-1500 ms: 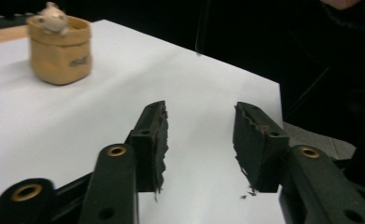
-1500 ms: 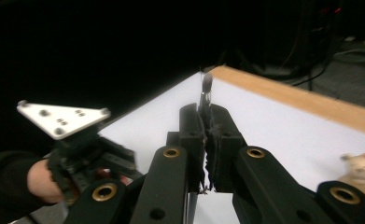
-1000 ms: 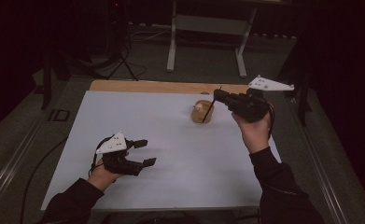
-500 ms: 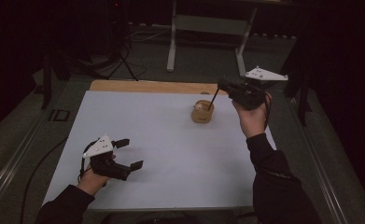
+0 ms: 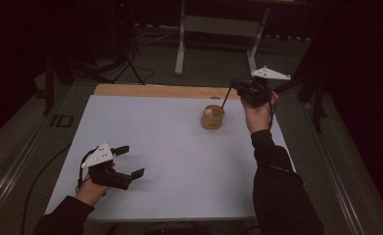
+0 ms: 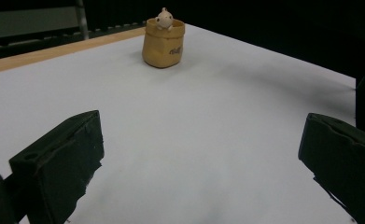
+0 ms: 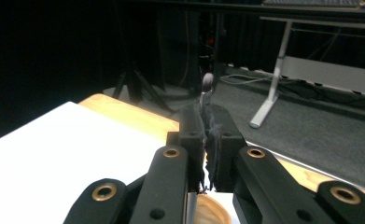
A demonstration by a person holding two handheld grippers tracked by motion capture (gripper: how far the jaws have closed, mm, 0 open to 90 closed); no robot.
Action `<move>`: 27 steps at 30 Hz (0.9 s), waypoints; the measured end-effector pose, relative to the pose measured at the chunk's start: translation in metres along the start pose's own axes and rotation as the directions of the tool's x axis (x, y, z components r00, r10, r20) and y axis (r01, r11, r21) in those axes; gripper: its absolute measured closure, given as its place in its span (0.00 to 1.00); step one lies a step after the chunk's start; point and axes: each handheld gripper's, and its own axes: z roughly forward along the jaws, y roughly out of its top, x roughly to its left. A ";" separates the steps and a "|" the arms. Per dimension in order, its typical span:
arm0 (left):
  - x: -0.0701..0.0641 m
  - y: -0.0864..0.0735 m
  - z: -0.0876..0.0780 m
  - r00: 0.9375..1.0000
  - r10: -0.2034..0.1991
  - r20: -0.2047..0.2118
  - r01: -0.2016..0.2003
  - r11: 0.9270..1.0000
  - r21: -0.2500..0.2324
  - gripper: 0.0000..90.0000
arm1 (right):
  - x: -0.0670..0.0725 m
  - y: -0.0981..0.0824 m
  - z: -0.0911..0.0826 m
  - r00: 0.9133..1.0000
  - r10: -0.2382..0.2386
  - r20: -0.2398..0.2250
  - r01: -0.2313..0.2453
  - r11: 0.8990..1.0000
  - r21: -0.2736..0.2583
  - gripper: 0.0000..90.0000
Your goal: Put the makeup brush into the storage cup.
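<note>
A small tan sack-shaped pot (image 5: 212, 117) with a pale little figure in it stands on the white table (image 5: 169, 156), right of centre toward the far edge. My right gripper (image 5: 238, 87) hovers just right of and above the pot, shut on a thin dark stick (image 5: 226, 99) that slants down toward the pot's rim. In the right gripper view the stick's rounded purple tip (image 7: 207, 83) pokes out past my shut right gripper (image 7: 207, 116), and the pot (image 7: 209, 212) lies below. My left gripper (image 5: 130, 160) rests near the front left, open and holding nothing. The left gripper view shows the pot (image 6: 164, 42) far beyond my left gripper (image 6: 203, 154).
A bare wooden strip (image 5: 150, 90) runs along the table's far edge. Beyond it, on the dark floor, stand a white desk frame (image 5: 181, 44) and a tripod (image 5: 125, 58). A metal rail (image 5: 341, 176) runs along the table's right side.
My right gripper has risen and drawn right and back with the stick, away from the pot. My left gripper has slid toward the front left of the table, still open.
</note>
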 end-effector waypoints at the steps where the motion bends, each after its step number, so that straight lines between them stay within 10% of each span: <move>1: 0.000 0.000 0.000 1.000 -0.003 0.001 0.003 1.000 -0.002 0.00 | -0.002 -0.002 0.002 1.000 0.009 0.004 -0.009 1.000 0.003 0.95; 27: 0.004 -0.005 0.003 1.000 -0.018 0.022 0.018 1.000 0.005 0.00 | -0.011 -0.062 0.066 0.997 0.081 0.015 -0.082 0.979 0.188 0.87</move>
